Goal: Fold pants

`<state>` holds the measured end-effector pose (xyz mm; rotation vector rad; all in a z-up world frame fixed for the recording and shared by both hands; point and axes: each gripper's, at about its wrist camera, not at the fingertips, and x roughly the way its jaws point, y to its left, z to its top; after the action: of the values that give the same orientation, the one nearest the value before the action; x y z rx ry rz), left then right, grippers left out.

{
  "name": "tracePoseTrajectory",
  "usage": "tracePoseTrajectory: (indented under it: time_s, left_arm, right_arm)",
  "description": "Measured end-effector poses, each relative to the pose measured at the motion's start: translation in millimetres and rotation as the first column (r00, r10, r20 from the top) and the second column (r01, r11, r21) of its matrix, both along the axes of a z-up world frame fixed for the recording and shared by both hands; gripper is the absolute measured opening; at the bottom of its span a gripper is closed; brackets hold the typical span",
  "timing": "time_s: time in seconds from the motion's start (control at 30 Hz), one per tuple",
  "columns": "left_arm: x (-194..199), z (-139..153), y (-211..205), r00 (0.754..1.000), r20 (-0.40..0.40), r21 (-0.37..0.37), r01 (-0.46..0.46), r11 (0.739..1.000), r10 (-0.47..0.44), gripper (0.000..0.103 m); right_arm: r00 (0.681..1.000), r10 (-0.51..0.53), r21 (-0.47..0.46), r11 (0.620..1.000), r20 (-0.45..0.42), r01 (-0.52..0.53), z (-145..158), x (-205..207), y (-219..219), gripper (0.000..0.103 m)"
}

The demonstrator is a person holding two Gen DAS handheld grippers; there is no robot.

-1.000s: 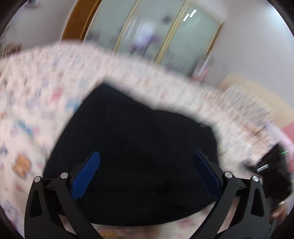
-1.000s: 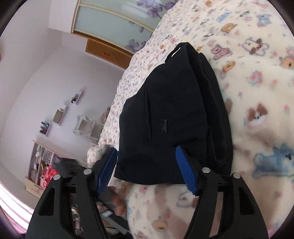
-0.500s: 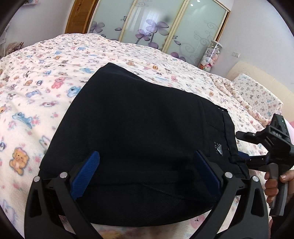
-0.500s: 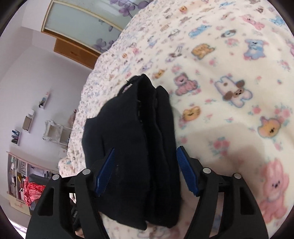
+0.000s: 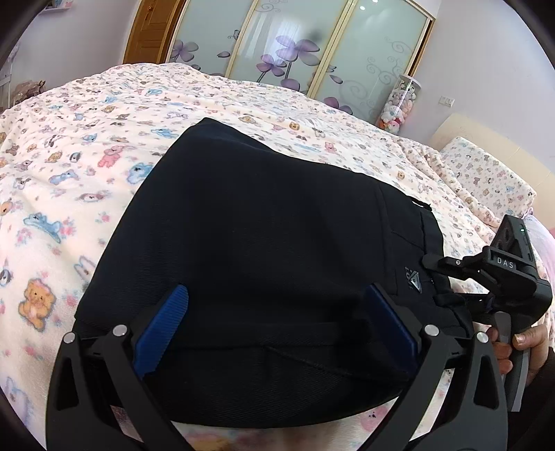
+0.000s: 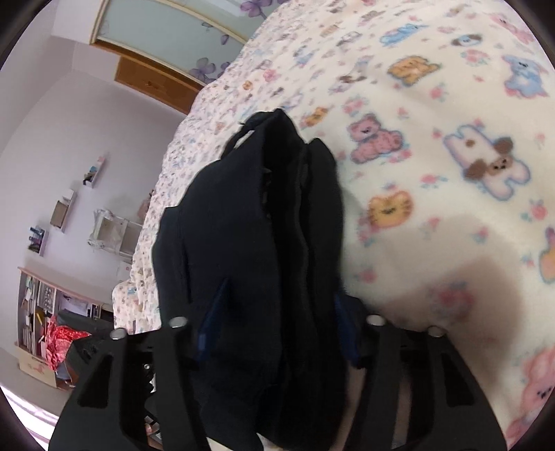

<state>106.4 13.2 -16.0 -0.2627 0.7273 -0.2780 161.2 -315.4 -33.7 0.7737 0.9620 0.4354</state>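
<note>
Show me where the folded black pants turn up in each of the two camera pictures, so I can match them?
Left wrist view: the black pants fill the centre, lying on the teddy-bear blanket.
Right wrist view: the black pants run from the upper middle to the bottom centre, seen edge-on as stacked layers between the right tongs.
Shared landmark: the frosted wardrobe doors with purple flowers, top left in the right wrist view.

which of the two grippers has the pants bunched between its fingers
The right gripper: its jaws have just been closing around the stacked edge of the black pants. The left gripper stands wide open over the flat top layer, gripping nothing.
</note>
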Motion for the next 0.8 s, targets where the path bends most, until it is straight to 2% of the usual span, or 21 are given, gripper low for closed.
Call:
tracePoseTrajectory:
  time_s: [0.1,0.2,0.27,0.33,0.47,0.57,0.63,0.7,0.8]
  left_arm:
    - [1,-1,1,1.000,-0.001,0.002,-0.001,1.000,0.001,0.101]
    - [3,-2,2,1.000,-0.001,0.004,0.000,1.000,0.000,0.101]
    - [3,-2,2,1.000,-0.002,0.003,-0.001,1.000,0.001,0.101]
    - [3,-2,3,1.000,-0.007,0.000,-0.007,1.000,0.007,0.101]
    - [4,-3,5,1.000,-0.018,-0.002,-0.020,1.000,0.020,0.101]
    - [3,-3,6,0.999,-0.016,0.002,-0.029,1.000,0.029,0.101]
    - [3,-2,7,1.000,-0.009,-0.008,-0.030,1.000,0.030,0.101]
    - [0,0,10,1.000,0.006,-0.031,-0.029,0.999,0.029,0.101]
    - [-8,11,22,0.999,0.031,-0.118,-0.006,0.993,0.010,0.101]
  right_arm:
    - [1.000,-0.008,-0.001,1.000,0.006,0.008,-1,0,1,0.047]
    - [0.999,-0.029,0.047,0.998,-0.028,0.030,-8,4,-2,0.048]
    - [0.999,-0.036,0.013,0.999,-0.008,0.036,2,2,5,0.043]
    - [0.998,-0.030,-0.010,0.999,0.061,0.031,23,-6,16,0.036]
    - [0.982,-0.012,-0.024,1.000,0.190,0.017,55,-16,44,0.034]
    - [0.968,-0.032,-0.052,0.998,0.249,0.047,58,-24,60,0.034]
    - [0.961,-0.073,-0.009,0.997,0.265,0.078,47,-28,56,0.034]
    - [0.960,-0.128,0.114,0.988,0.250,0.102,23,-31,38,0.034]
    - [0.967,-0.161,0.211,0.970,0.196,0.119,1,-29,20,0.034]
